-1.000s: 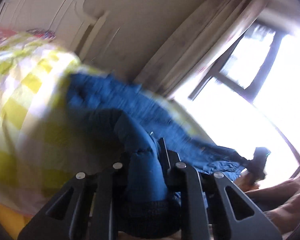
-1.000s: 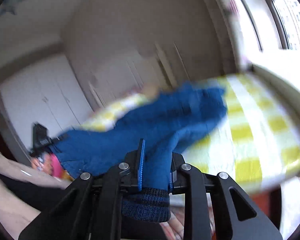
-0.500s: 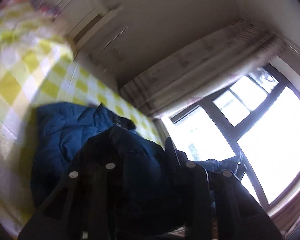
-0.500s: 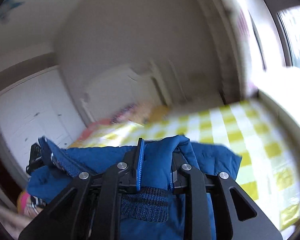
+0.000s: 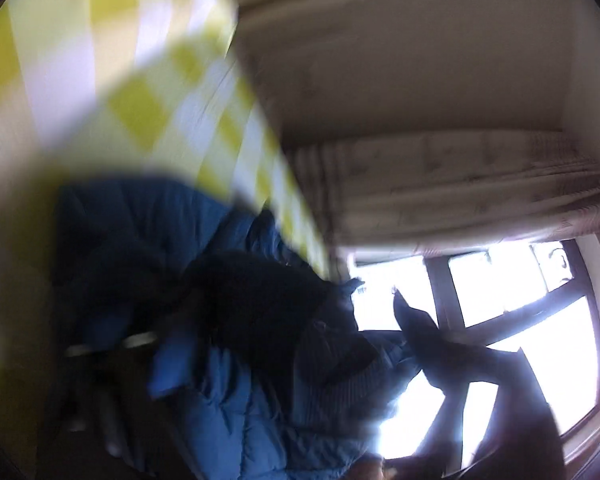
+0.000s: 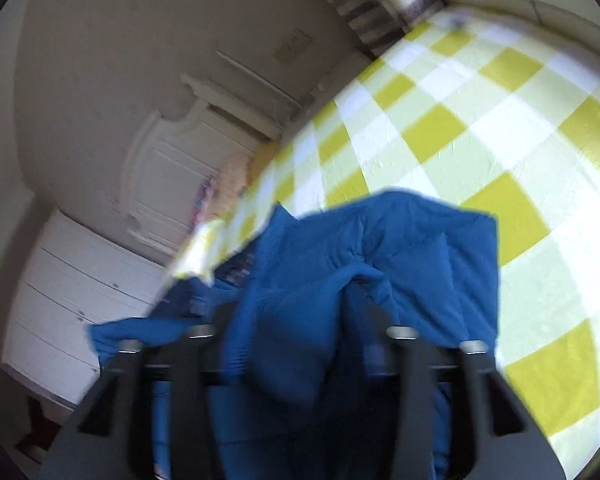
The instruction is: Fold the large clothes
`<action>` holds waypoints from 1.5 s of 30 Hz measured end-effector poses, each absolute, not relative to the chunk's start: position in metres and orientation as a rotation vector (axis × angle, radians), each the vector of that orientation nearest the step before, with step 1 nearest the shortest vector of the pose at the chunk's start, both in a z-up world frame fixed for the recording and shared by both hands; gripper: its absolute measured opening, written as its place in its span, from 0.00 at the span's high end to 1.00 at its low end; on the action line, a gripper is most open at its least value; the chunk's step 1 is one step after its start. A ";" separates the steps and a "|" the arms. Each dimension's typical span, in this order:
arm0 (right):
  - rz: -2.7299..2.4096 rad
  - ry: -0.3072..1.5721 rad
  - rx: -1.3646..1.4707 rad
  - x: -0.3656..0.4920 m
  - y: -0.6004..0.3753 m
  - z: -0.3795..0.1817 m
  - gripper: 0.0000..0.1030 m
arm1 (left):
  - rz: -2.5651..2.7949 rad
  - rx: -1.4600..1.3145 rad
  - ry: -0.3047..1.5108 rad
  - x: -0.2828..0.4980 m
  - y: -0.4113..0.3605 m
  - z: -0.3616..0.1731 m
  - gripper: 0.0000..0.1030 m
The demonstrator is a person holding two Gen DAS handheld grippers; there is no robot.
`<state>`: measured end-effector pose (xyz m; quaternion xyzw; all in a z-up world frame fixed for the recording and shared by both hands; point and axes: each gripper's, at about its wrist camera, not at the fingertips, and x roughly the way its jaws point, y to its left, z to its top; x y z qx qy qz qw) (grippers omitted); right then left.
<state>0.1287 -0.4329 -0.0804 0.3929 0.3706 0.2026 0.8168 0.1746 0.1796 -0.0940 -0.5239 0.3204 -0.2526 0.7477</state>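
— Where's the blue jacket (image 6: 380, 264) sitting at this point?

— Heaped on the yellow-checked bedspread (image 6: 480, 120), filling the lower middle of the right wrist view, with a fold draped over the right gripper (image 6: 300, 332). In the left wrist view it fills the lower centre, dark against the bright window (image 5: 520, 320) at lower right.

— Are the tools clenched on it?

— No. The right gripper's jaws have just been opening and now stand wide; cloth lies between them, but the fingers (image 6: 400, 344) aren't pinching it. The left gripper (image 5: 228, 340) is blurred and shadowed; its jaws have also just been opening, and the cuff (image 5: 332, 356) lies loose across them — released, I'd say.

— Why let go here?

— Probably because the sleeves have been carried in over the body, so dropping them lays down a fold — the loose cloth could still snag on a finger.
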 end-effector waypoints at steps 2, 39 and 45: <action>0.474 0.640 0.825 0.106 -0.446 -0.055 0.04 | -0.534 -1.086 0.613 0.158 0.196 -0.075 0.03; 0.365 0.924 0.142 0.192 -0.359 -0.086 0.24 | -0.388 -0.140 0.975 0.238 0.067 -0.079 0.24; 0.372 0.886 0.171 0.186 -0.363 -0.083 0.55 | -0.343 -0.058 0.899 0.223 0.068 -0.077 0.83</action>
